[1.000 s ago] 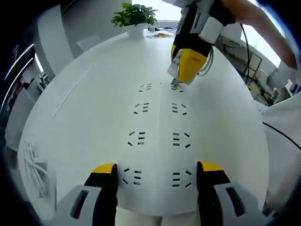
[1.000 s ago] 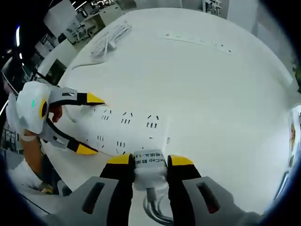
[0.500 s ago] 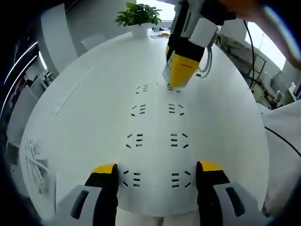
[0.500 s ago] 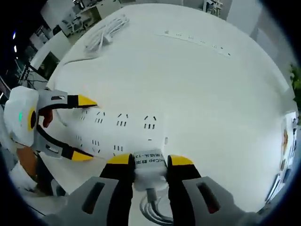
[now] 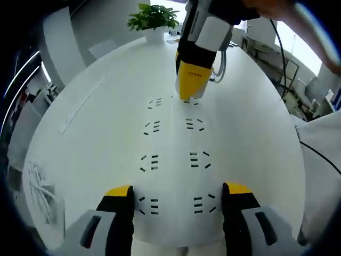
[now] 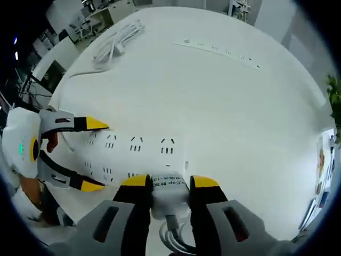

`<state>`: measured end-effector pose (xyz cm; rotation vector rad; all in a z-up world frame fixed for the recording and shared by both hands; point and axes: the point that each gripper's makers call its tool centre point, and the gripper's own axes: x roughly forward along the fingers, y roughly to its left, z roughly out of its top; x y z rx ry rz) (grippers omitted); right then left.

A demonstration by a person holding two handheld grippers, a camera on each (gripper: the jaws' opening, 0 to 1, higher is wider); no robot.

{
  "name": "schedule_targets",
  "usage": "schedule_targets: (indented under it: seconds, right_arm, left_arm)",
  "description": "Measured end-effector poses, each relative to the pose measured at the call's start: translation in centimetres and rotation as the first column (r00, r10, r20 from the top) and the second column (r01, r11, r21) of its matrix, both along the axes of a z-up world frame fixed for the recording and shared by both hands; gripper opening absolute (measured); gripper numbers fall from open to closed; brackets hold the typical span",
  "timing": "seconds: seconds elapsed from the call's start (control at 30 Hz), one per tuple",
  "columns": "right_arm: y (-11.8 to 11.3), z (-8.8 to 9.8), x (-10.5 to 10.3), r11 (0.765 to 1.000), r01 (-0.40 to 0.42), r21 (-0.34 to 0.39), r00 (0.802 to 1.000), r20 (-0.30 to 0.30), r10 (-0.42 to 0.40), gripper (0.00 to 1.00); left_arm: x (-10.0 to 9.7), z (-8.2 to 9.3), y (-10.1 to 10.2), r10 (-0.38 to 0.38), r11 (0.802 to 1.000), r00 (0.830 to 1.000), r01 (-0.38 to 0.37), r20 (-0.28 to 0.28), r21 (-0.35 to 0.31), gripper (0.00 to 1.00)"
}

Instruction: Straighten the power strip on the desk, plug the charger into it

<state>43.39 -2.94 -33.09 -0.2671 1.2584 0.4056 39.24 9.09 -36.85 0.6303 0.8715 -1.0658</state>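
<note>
Pinching the charger (image 6: 169,191) by its flat sides, the right gripper (image 6: 169,184) presses it (rigid, light, probably slick) onto the power strip (image 5: 173,160); left gripper (image 5: 178,196) open, straddling the strip's near end.

Both views are bright and evenly lit, and the white desk (image 5: 96,133) washes out so much that the power strip (image 5: 173,154) on it reads almost solely by its dark slots. Beyond the potted plant (image 5: 152,18) a window glares white. Shadows on the desk are faint. Fisheye bending curves the desk's edge, and detail softens toward the edges
</note>
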Motion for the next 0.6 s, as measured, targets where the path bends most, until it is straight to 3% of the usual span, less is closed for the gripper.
schedule_targets:
  seconds: [0.07,0.23,0.4,0.6]
  right_arm:
    - [-0.3,-0.1,-0.9,1.0,-0.009,-0.022,1.0,-0.021,0.008,0.26]
    - [-0.1,0.1,0.3,0.998,-0.02,-0.057,1.0,0.022,0.021,0.26]
    - [-0.5,0.3,0.9,1.0,0.014,-0.023,1.0,0.025,-0.013,0.26]
    - [0.3,0.5,2.0,0.995,-0.015,-0.098,0.997,0.076,0.022,0.26]
  left_arm:
    - [0.0,0.0,0.0,0.001,1.0,1.0,-0.001,0.0,-0.003,0.67]
    - [-0.1,0.1,-0.1,-0.001,1.0,1.0,0.001,-0.003,0.006,0.67]
    - [-0.1,0.1,0.0,0.001,1.0,1.0,-0.001,-0.001,-0.001,0.67]
    - [-0.1,0.1,0.0,0.004,1.0,1.0,-0.004,-0.003,0.005,0.67]
